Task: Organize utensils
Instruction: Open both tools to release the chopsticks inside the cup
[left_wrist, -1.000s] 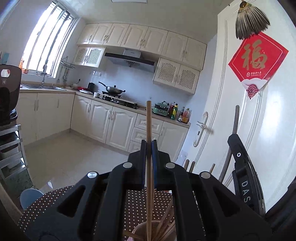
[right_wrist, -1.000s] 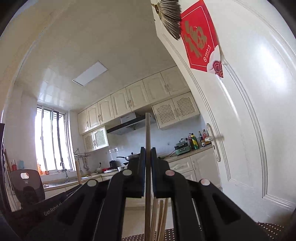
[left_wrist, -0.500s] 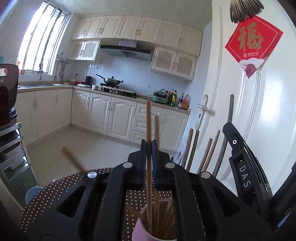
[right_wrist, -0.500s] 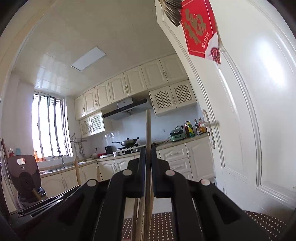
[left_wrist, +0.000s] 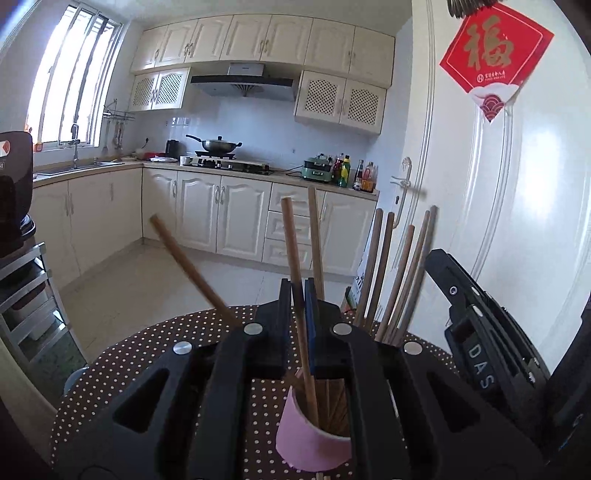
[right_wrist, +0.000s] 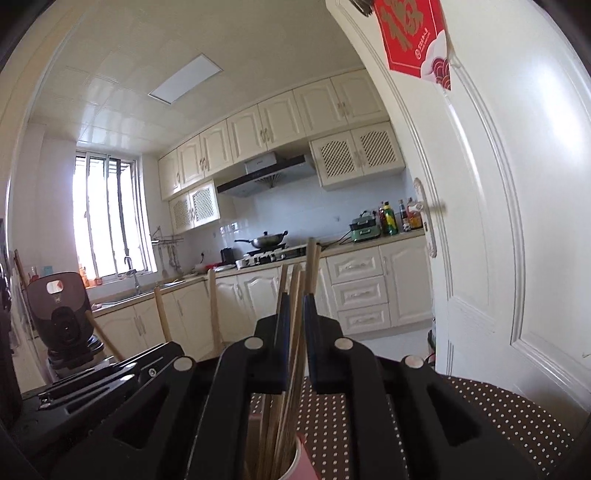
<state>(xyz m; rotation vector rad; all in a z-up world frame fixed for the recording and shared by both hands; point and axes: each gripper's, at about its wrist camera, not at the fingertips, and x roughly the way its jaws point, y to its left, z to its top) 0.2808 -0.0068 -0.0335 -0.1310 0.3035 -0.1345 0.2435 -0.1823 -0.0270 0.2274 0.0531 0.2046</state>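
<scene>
Looking along our left gripper (left_wrist: 298, 295), we see its jaws narrow around one chopstick (left_wrist: 291, 236) standing in the pink cup (left_wrist: 310, 435) at 6 o'clock; along our right gripper (right_wrist: 294, 306), jaws slightly parted, chopsticks (right_wrist: 295, 295) between, grip unclear

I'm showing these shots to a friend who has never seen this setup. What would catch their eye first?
Probably the pink cup bristling with wooden chopsticks, standing on the dotted brown tablecloth right below the left gripper, whose jaws have one chopstick between them. Next comes the red paper decoration high on the white door at the right.
</scene>
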